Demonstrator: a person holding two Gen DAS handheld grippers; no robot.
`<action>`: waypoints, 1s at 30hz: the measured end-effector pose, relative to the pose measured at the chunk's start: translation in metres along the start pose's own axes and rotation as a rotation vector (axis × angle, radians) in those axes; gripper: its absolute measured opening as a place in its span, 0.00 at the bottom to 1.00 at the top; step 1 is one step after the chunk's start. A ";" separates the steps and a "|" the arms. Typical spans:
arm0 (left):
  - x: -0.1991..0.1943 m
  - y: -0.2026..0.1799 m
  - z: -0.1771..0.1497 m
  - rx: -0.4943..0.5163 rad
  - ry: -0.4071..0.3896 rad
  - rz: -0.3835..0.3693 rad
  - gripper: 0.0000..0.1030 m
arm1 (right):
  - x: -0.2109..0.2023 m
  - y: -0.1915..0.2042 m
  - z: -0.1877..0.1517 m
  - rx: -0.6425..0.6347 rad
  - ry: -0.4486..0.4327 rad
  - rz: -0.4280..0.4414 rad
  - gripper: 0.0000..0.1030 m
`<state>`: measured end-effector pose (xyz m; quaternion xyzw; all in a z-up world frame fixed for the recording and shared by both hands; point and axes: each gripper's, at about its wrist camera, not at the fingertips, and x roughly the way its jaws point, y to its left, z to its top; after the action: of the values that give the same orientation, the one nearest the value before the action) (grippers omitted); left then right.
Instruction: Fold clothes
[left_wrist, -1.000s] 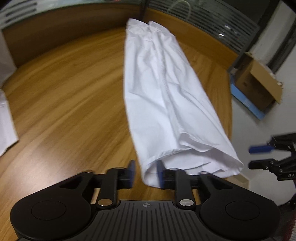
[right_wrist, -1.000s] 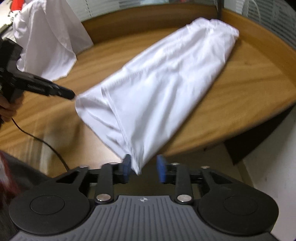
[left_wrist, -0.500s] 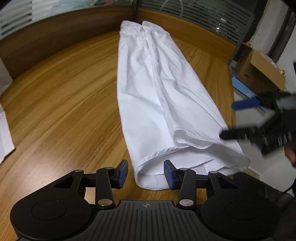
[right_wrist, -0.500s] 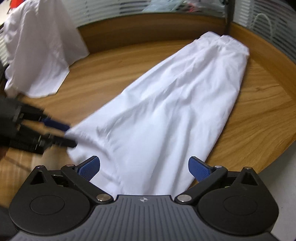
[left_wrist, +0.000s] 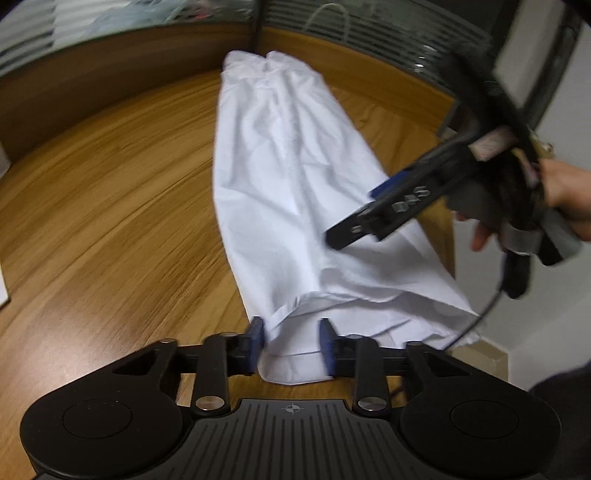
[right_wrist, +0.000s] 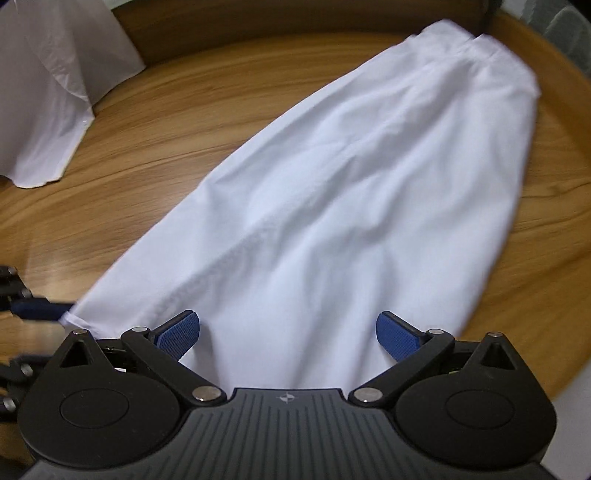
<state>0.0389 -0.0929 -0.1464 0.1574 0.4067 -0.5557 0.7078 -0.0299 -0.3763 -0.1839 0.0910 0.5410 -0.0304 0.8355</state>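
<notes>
White garment (left_wrist: 295, 192) now flat; right tool (right_wrist: 288, 332) released it.

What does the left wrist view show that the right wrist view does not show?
Only the left wrist view: the person's hand holding the right gripper over the garment, and the left gripper closing on the hem. Only the right wrist view: a second white cloth at far left, and the right gripper's jaws wide open. Both: the long white garment lying on the wooden table.
</notes>
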 end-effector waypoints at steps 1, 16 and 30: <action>-0.002 -0.001 0.000 0.001 -0.004 -0.013 0.22 | 0.003 0.000 0.000 0.001 0.011 0.001 1.00; 0.026 -0.031 -0.008 0.106 0.100 -0.124 0.20 | 0.007 0.008 -0.021 -0.127 -0.005 -0.040 1.00; -0.020 -0.006 -0.018 0.042 -0.012 0.026 0.20 | 0.007 0.008 -0.019 -0.134 -0.011 -0.038 1.00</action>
<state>0.0249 -0.0696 -0.1410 0.1742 0.3883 -0.5558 0.7141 -0.0430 -0.3649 -0.1966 0.0246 0.5389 -0.0106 0.8419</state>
